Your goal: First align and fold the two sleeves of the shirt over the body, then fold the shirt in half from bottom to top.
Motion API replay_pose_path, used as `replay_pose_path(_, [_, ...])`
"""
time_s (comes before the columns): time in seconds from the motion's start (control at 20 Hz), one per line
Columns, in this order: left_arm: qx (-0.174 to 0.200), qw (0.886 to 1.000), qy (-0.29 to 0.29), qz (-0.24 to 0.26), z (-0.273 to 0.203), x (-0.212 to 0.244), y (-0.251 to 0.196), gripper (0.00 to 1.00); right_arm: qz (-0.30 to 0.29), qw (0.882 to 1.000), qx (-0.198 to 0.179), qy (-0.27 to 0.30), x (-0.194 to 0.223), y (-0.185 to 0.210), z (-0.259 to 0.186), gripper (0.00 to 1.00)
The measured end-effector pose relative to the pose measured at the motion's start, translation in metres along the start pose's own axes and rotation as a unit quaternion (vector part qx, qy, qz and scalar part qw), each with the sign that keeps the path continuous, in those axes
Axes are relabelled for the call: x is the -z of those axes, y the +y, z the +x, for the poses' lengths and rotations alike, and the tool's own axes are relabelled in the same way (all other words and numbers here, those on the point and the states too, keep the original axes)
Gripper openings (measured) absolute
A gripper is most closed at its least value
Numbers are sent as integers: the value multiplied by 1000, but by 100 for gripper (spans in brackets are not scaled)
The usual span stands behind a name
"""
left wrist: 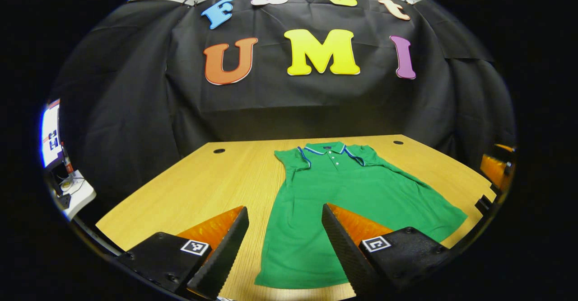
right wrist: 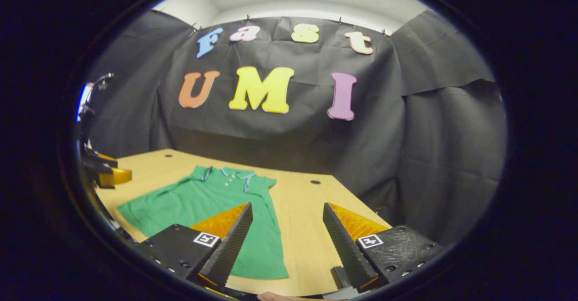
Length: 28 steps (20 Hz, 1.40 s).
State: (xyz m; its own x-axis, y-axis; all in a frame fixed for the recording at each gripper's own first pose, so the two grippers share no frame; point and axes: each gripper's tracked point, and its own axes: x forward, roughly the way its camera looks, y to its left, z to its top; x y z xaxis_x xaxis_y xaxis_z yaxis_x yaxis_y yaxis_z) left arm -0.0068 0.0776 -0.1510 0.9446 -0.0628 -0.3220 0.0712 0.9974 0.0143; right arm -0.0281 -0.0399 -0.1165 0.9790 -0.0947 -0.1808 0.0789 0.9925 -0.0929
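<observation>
left gripper [left wrist: 284, 242]: mine's wide open and holding nothing, hanging over the near hem

green polo shirt [left wrist: 347, 201]: flat on the wooden table [left wrist: 203, 188], collar at the far end, long axis running straight away from me

sleeves: from what I see they look already tucked over the body, though I can't be sure

right gripper [right wrist: 286, 242]: also gaping and empty, with the shirt's edge just off its left finger

my guess: both hem corners sit about equally close, so I'd grab them and carry them up to the collar

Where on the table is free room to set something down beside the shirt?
Bare wood lies on the table between the green shirt and the table's left edge, and past the shirt's other side up to the grommet hole. The middle is covered by the shirt.
</observation>
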Motion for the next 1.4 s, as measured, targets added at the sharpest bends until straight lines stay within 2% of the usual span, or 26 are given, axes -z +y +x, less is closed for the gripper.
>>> replay_pose_path(0.15, [6, 1000, 23, 13, 3, 30, -2, 100, -1, 995, -24, 95, 72, 16, 7, 96])
replay_pose_path(0.2, [11, 999, 31, 9, 4, 39, -3, 100, 6, 993, -27, 113, 89, 16, 6, 98])
replay_pose_path(0.25, [18, 999, 41, 2, 6, 49, -5, 100, 13, 992, -31, 125, 97, 16, 5, 96])
replay_pose_path(0.35, [18, 998, 57, -16, 9, 64, -5, 100, 29, 988, -46, 142, 106, 22, 5, 98])
replay_pose_path(0.5, [5, 997, 66, -29, 15, 75, 1, 100, 50, 986, -66, 147, 109, 27, 8, 94])
replay_pose_path(0.65, [13, 996, 80, -40, 17, 88, -6, 100, 70, 983, -81, 151, 111, 26, 11, 93])
replay_pose_path(0.85, [9, 997, 71, -8, 20, 87, -6, 100, 68, 983, -85, 146, 112, 27, 13, 93])
replay_pose_path(0.95, [10, 997, 70, -12, 19, 88, -4, 93, 68, 983, -93, 143, 111, 32, 11, 89])
replay_pose_path(1.05, [14, 998, 65, -18, 21, 87, -6, 76, 70, 982, -108, 136, 110, 40, 10, 70])
replay_pose_path(1.1, [17, 998, 63, -18, 22, 87, -9, 63, 78, 981, -115, 134, 110, 43, 12, 53])
replay_pose_path(1.15, [23, 998, 62, -19, 24, 86, -13, 58, 81, 980, -120, 135, 109, 45, 15, 36])
replay_pose_path(1.2, [28, 998, 59, -23, 25, 85, -15, 44, 89, 978, -129, 135, 110, 48, 17, 29])
replay_pose_path(1.25, [29, 998, 56, -28, 27, 83, -16, 35, 90, 978, -132, 137, 108, 49, 19, 10])
replay_pose_path(1.3, [28, 998, 54, -31, 28, 83, -17, 19, 86, 978, -136, 136, 106, 49, 19, 5])
replay_pose_path(1.4, [30, 998, 55, -27, 32, 80, -19, 12, 88, 976, -138, 142, 105, 47, 21, 1])
